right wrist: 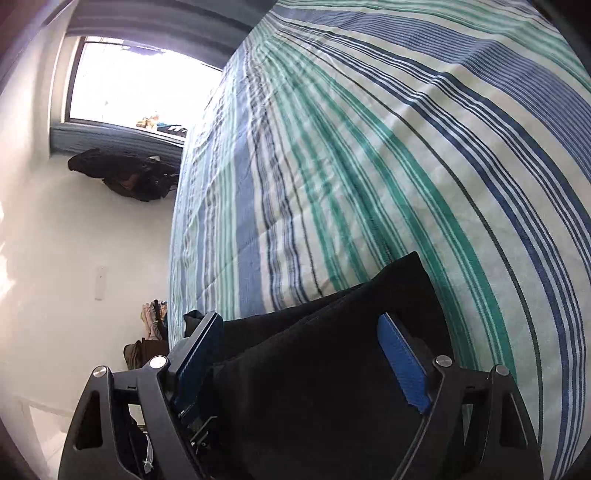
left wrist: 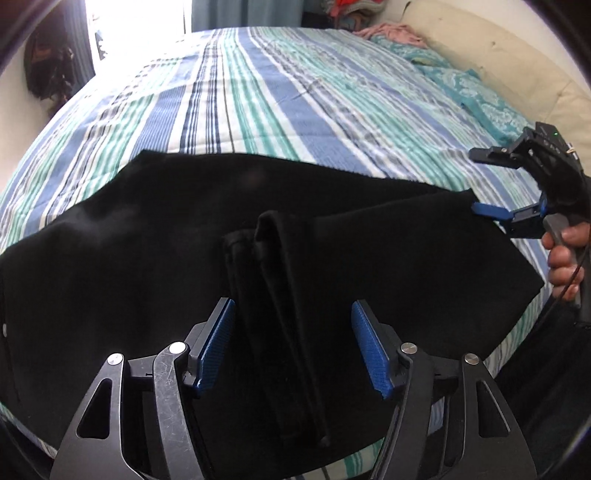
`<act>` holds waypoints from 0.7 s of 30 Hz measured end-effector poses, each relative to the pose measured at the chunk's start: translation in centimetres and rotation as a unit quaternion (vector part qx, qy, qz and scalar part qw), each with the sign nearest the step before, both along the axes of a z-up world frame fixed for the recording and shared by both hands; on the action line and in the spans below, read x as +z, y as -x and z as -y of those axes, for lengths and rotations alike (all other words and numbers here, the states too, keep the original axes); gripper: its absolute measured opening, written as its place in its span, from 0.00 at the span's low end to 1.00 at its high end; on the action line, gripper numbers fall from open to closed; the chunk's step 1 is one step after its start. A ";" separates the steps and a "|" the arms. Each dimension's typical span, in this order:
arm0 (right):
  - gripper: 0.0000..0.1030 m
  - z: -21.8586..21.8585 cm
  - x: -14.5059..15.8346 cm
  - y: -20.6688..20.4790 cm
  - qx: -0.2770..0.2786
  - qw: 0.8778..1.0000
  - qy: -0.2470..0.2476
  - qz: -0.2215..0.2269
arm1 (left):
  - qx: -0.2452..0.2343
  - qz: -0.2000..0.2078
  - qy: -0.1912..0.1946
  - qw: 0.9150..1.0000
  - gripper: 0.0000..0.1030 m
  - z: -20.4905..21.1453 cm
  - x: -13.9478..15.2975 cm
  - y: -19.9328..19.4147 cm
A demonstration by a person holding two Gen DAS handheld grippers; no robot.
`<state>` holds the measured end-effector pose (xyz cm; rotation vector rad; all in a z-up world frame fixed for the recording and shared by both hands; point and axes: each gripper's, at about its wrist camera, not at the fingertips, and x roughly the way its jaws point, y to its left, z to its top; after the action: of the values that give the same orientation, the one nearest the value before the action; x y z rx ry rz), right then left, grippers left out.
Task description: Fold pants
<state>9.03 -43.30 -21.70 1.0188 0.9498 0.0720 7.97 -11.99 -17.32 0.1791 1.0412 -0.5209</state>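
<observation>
Black pants (left wrist: 147,258) lie spread across the near part of the striped bed (left wrist: 258,92). A raised fold of the black fabric (left wrist: 280,295) runs between the fingers of my left gripper (left wrist: 293,345), whose jaws stand open around it. My right gripper (left wrist: 491,184) shows at the right in the left wrist view, open, with its lower blue finger (left wrist: 487,210) at the pants' right corner. In the right wrist view the right gripper (right wrist: 299,365) is open with the black pants (right wrist: 314,387) between its fingers, over the striped bed (right wrist: 369,147).
A teal patterned pillow (left wrist: 476,96) and pink clothes (left wrist: 391,31) lie at the bed's far right, by a cream headboard (left wrist: 498,55). A bright window (right wrist: 140,85), a dark bag (right wrist: 125,177) on the white wall and clothes on the floor (right wrist: 151,332) lie beyond the bed's edge.
</observation>
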 end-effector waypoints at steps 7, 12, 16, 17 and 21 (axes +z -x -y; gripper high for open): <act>0.83 -1.2 4.6 5.8 -0.003 0.997 -0.008 0.080 | 0.003 0.007 0.016 1.000 0.65 -1.4 0.0 1.2; 0.88 -3.3 1.7 12.0 -0.019 0.996 -0.057 0.059 | 0.011 0.007 0.026 1.000 0.65 -1.6 -0.2 1.1; 0.78 -3.5 0.0 14.3 -0.054 0.994 -0.059 0.073 | 0.019 0.004 0.031 0.999 0.66 -2.4 0.6 1.3; 0.79 -3.7 1.0 14.8 -0.061 0.993 -0.041 0.092 | 0.025 0.004 0.039 0.999 0.67 -3.1 1.0 1.3; 0.80 -6.5 6.0 16.3 -0.052 0.977 0.154 0.137 | 0.060 0.022 0.059 0.996 0.85 -6.4 2.9 1.1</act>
<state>-7.24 -36.83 -15.66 0.7470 0.6305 -0.0219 6.83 -5.59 -14.37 0.0236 0.9700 -0.4662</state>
